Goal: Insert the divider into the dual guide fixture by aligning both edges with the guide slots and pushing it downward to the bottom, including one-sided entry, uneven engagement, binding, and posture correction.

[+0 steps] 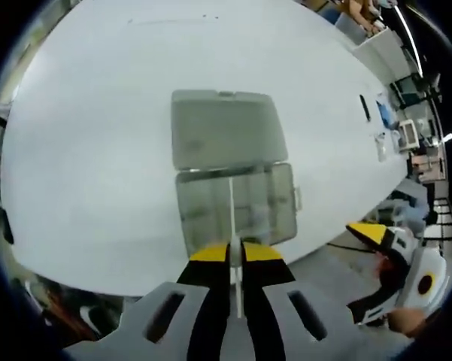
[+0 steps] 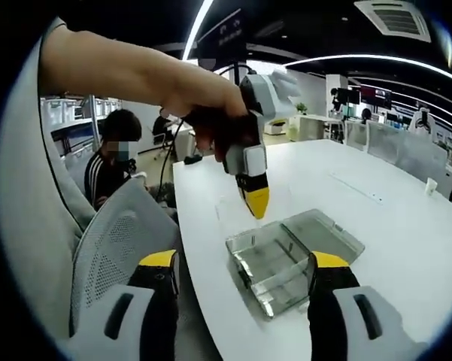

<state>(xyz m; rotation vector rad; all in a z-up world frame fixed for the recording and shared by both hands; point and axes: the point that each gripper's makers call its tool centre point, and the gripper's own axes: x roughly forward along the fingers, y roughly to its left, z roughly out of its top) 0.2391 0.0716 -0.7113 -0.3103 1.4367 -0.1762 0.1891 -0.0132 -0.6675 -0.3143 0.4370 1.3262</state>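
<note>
Left gripper [image 1: 236, 254] — divider [image 1: 232, 218] — unlabelled box [image 1: 237, 201]

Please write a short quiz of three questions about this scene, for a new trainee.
1. True or false: the left hand-held gripper is shut on the thin divider.
2. The right hand-held gripper is: A) open, B) shut on the divider, C) shut on the lid.
3. Fill in: the clear box stands on the white ___ with its lid open.

Key: 1 true; 2 A; 3 table.
</note>
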